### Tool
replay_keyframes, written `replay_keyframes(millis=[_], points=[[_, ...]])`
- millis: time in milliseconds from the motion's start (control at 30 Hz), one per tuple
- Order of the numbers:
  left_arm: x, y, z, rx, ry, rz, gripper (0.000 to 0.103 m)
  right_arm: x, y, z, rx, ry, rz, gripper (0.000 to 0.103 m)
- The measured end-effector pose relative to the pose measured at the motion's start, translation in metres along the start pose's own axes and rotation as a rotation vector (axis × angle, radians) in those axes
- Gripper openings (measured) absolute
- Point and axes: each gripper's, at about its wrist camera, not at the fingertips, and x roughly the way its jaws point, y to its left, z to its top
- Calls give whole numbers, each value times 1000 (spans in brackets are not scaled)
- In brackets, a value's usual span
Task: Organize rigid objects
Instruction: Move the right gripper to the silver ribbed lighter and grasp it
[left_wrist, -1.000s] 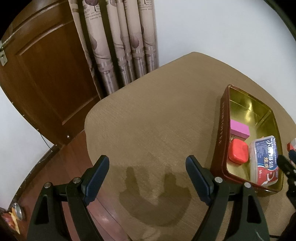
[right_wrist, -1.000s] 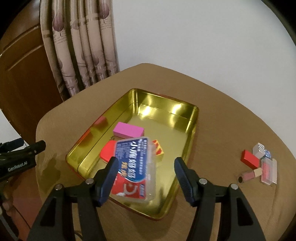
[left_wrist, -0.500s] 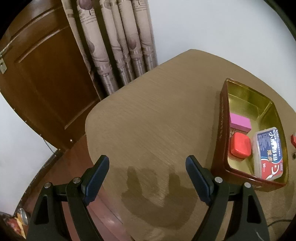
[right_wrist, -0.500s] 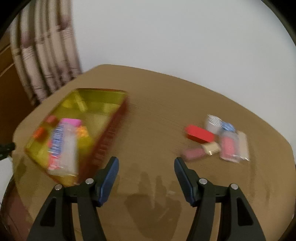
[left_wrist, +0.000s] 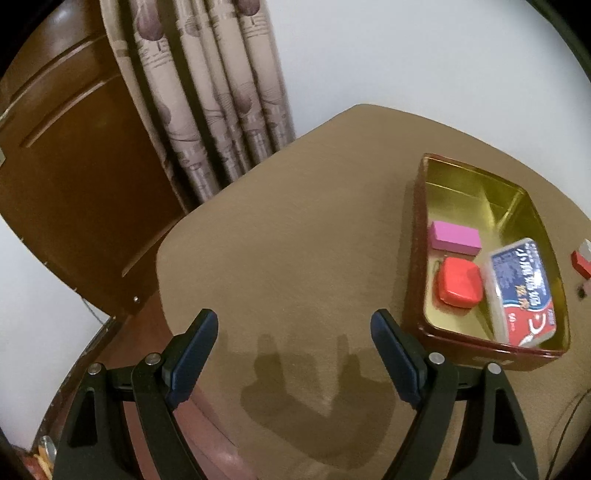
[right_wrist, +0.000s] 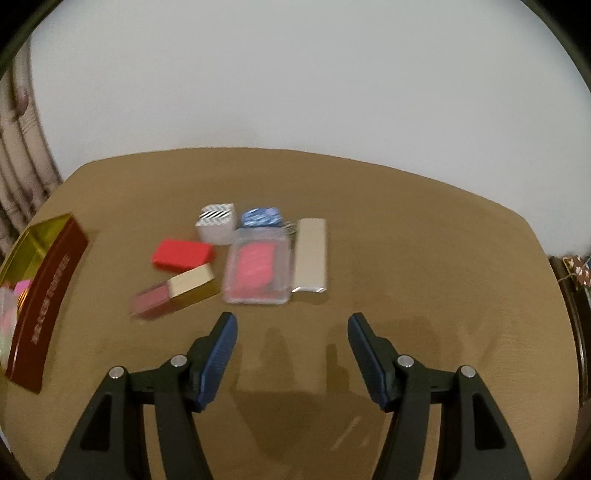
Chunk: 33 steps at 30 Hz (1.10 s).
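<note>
On the brown table (right_wrist: 406, 258), three things sit in my gold tin (left_wrist: 461, 192). Six things (right_wrist: 255, 254) wait mid-table. Both my fingers are open, empty.

Gold tin (left_wrist: 476, 184), pink block (left_wrist: 455, 238), b/w zigzag box (right_wrist: 217, 221).

In my right view the tin (right_wrist: 44, 291) ran off the left edge, its contents a pink smear. The pile of small boxes (right_wrist: 255, 273) was blurred. In my left view a red box (left_wrist: 581, 262) was cut by the right edge.
</note>
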Motion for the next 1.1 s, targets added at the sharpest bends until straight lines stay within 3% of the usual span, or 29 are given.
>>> replay_keyframes(millis=[300, 567, 1000, 1100], points=[[-7, -22, -1, 86, -56, -24, 85, 41, -11, 20, 22, 25, -1, 64], [-28, -51, 11, 177, -107, -84, 86, 48, -20, 25, -16, -10, 13, 64], [-55, -156, 22, 345, -129, -286, 87, 47, -22, -2, -45, 11, 65, 64], [-55, -189, 19, 415, -121, -322, 87, 56, -13, -4, -92, 20, 31, 64]])
